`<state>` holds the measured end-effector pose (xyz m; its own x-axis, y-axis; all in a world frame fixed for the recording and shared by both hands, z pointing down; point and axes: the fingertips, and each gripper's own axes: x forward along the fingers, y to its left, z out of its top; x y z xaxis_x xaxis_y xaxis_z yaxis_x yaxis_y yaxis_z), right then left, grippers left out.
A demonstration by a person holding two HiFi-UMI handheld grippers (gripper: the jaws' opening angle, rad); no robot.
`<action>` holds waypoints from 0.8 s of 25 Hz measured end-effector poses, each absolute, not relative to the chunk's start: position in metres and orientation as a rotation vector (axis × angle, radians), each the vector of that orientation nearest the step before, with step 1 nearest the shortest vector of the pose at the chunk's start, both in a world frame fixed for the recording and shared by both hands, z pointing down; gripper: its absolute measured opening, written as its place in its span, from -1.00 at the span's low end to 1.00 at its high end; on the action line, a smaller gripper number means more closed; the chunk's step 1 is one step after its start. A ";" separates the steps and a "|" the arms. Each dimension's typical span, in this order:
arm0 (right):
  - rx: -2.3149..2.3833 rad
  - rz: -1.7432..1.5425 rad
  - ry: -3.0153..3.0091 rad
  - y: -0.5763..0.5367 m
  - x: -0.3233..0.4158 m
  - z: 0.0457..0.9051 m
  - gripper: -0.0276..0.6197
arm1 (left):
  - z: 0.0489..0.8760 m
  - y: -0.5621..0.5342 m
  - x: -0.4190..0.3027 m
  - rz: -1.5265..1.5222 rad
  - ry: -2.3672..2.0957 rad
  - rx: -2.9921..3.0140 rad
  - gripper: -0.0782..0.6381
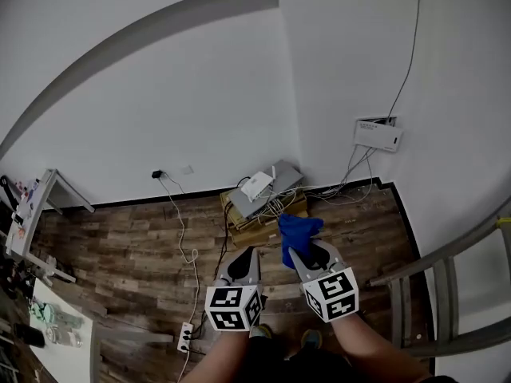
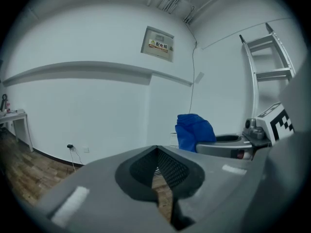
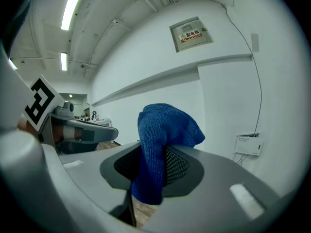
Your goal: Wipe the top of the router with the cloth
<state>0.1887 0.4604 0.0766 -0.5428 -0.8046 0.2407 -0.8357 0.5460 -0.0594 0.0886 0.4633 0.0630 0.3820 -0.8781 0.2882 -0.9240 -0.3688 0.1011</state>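
Note:
The white router (image 1: 257,186) lies on a grey flat device (image 1: 281,178) on a cardboard box (image 1: 263,228), on the floor in the room's corner. My right gripper (image 1: 298,253) is held above the box's near edge, shut on a bunched blue cloth (image 1: 299,232) that sticks up from its jaws. The right gripper view shows the cloth (image 3: 164,130) pinched between the pads of that gripper (image 3: 154,165). My left gripper (image 1: 248,253) hangs just left of it, shut with nothing in it. From the left gripper view (image 2: 156,154) the cloth (image 2: 194,130) shows to the right.
Cables run from the box to a white wall unit (image 1: 378,134) and a wall socket (image 1: 157,173). A power strip (image 1: 185,336) lies on the wood floor. A desk (image 1: 36,206) and a white table (image 1: 60,337) stand at left, metal ladder rails (image 1: 455,262) at right.

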 end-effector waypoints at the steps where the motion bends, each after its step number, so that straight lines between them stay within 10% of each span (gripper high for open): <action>1: 1.378 0.248 -2.595 0.449 0.188 0.078 -0.50 | 0.062 0.451 0.088 0.261 -1.605 2.393 -0.78; 20: 1.307 0.392 -2.353 0.111 0.037 0.213 -0.51 | 0.184 0.082 -0.047 0.309 -1.378 2.348 -0.78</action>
